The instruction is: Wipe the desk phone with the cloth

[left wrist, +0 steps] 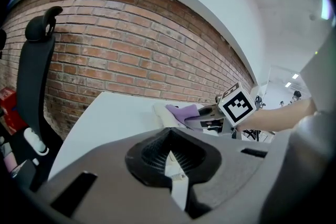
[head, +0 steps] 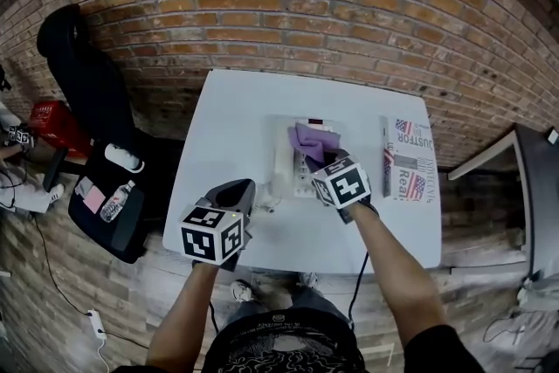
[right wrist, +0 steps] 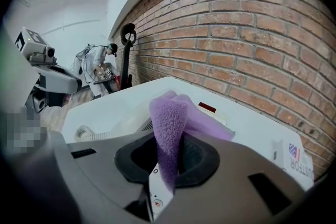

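R gripper: fingers clamped on purple cloth, draped atop white desk phone, approx. centre of table. L gripper: fingers together, empty, over table toward near-left corner, just beside phone.

Desk phone mostly beneath cloth and right gripper

White table bears desk phone and magazine.

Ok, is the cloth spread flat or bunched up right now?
Bunched: the purple cloth is folded into a thick wad pinched in the right gripper, its free end draped over the desk phone.
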`<state>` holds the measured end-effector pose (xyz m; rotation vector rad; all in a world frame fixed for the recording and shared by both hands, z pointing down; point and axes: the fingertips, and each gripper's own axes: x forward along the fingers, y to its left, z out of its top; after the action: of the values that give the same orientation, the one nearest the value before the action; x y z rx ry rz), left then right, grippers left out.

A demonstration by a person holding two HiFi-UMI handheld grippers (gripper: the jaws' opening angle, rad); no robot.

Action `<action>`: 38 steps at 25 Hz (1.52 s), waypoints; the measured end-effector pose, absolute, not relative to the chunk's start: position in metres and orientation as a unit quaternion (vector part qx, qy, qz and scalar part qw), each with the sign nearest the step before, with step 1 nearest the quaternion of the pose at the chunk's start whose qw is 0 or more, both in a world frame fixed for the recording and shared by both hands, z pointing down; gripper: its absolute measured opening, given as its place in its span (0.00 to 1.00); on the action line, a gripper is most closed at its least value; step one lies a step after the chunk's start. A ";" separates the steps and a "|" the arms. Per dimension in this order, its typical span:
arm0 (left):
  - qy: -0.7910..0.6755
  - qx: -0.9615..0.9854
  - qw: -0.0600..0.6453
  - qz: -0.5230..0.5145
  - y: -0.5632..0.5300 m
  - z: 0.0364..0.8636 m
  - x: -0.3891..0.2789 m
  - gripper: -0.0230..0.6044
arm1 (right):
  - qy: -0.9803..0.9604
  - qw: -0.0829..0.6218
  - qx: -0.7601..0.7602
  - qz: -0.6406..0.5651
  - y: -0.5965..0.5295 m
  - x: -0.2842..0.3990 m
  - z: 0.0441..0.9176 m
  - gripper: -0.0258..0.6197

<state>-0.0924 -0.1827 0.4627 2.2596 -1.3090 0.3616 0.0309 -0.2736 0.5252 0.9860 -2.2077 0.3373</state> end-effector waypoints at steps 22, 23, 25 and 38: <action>-0.431 0.859 0.241 0.136 -0.168 0.463 -0.102 0.05 | -0.828 0.342 0.410 0.172 -0.219 0.026 0.544 0.11; -0.429 0.860 0.241 0.137 -0.167 0.463 -0.102 0.05 | -0.827 0.341 0.412 0.174 -0.216 0.025 0.545 0.11; -0.424 0.862 0.242 0.137 -0.165 0.464 -0.104 0.05 | -0.824 0.341 0.415 0.179 -0.210 0.024 0.547 0.11; -0.395 0.875 0.241 0.144 -0.147 0.469 -0.109 0.05 | -0.809 0.347 0.429 0.201 -0.171 0.022 0.562 0.11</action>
<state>-0.1089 -0.1474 0.4693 2.3918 -1.0813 0.3927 0.0218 -0.1708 0.5616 1.1125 -2.0998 0.5217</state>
